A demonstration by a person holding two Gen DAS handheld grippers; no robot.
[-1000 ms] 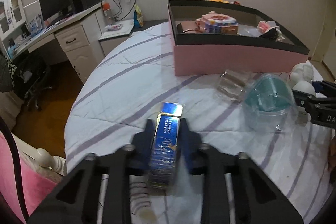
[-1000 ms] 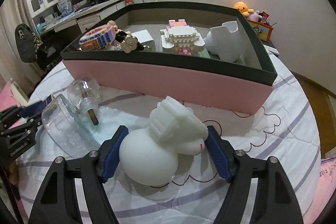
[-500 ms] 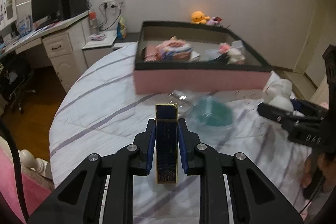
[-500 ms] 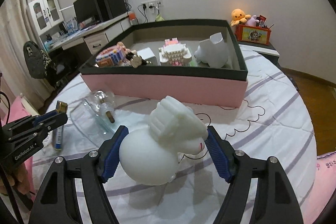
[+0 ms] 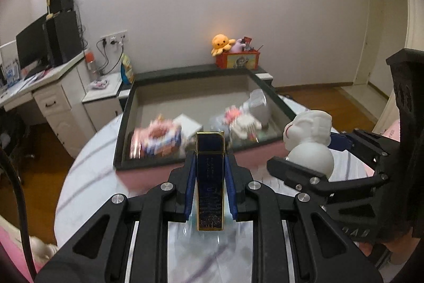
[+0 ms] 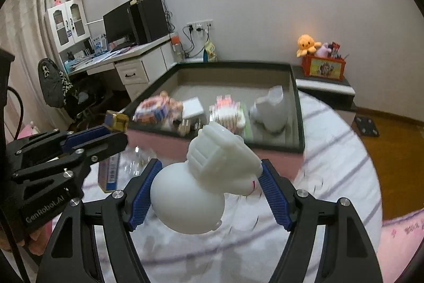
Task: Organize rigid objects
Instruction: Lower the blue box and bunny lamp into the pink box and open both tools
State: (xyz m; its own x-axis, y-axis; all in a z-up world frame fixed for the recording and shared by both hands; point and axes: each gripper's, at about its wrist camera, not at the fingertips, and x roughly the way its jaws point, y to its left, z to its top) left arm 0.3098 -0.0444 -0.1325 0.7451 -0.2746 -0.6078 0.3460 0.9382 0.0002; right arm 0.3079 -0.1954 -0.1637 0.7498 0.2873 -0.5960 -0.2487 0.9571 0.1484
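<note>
My left gripper (image 5: 210, 177) is shut on a dark blue, gold-edged slim box (image 5: 210, 169), held in the air in front of the pink storage box (image 5: 148, 175); it also shows in the right wrist view (image 6: 116, 121). My right gripper (image 6: 209, 184) is shut on a white rabbit figure (image 6: 204, 184), lifted above the bed; the figure also shows in the left wrist view (image 5: 310, 139). The storage box (image 6: 298, 108) holds a block cake toy (image 5: 159, 137), a white card, a pink-white block model (image 6: 228, 110) and a white vase (image 6: 273, 110).
The striped round bed (image 6: 344, 150) lies under both grippers. A blue carton (image 6: 108, 174) lies on it at the left. A desk (image 5: 39, 86) with monitor stands far left. An orange toy box (image 5: 238, 60) sits behind the storage box.
Both grippers have risen off the bed with their objects and moved toward the storage box. The view now looks down into the box.
</note>
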